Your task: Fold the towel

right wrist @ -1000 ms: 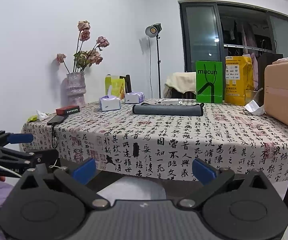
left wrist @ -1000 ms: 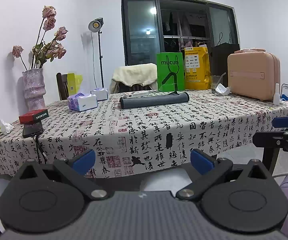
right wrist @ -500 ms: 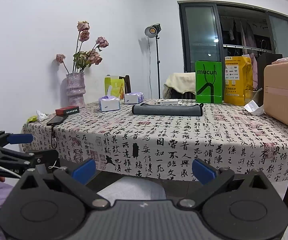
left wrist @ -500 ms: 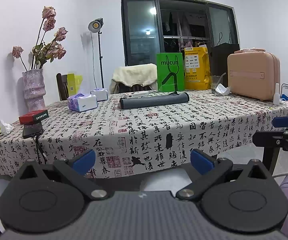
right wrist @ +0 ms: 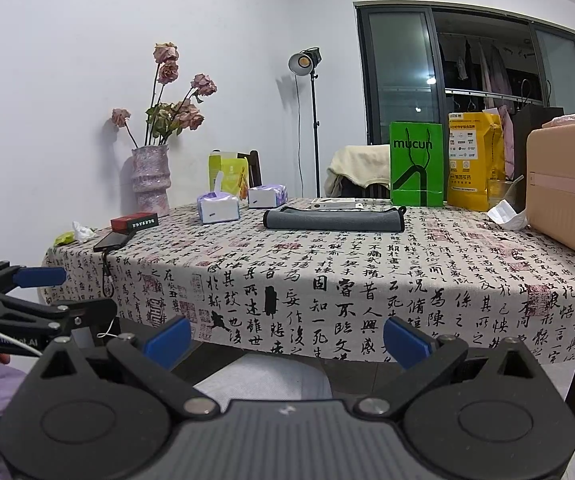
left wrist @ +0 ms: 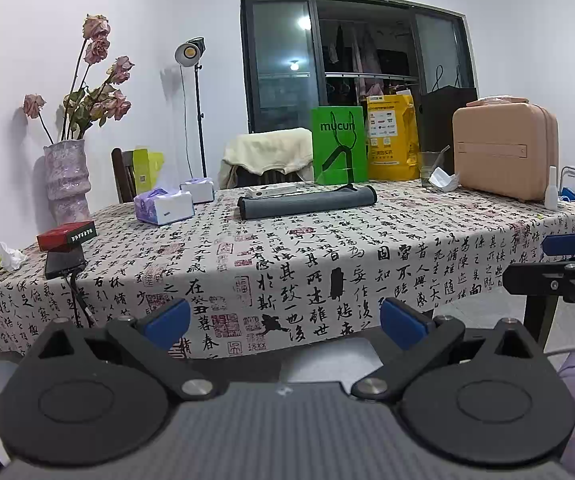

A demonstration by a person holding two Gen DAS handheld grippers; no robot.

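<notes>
A dark grey towel (left wrist: 306, 203) lies folded into a long flat strip near the far middle of the table, also in the right wrist view (right wrist: 333, 219). My left gripper (left wrist: 285, 322) is open and empty, held low in front of the table's near edge, well short of the towel. My right gripper (right wrist: 287, 338) is open and empty too, at the same low height. Each gripper shows at the side of the other's view, the right one (left wrist: 567, 256) and the left one (right wrist: 19, 292).
The table (left wrist: 327, 264) has a calligraphy-print cloth. On it are a vase of dried roses (left wrist: 67, 178), tissue packs (left wrist: 163, 206), a red box (left wrist: 65, 234), a phone (left wrist: 63, 264), green (left wrist: 339, 150) and yellow (left wrist: 391, 138) bags, and a pink case (left wrist: 505, 150).
</notes>
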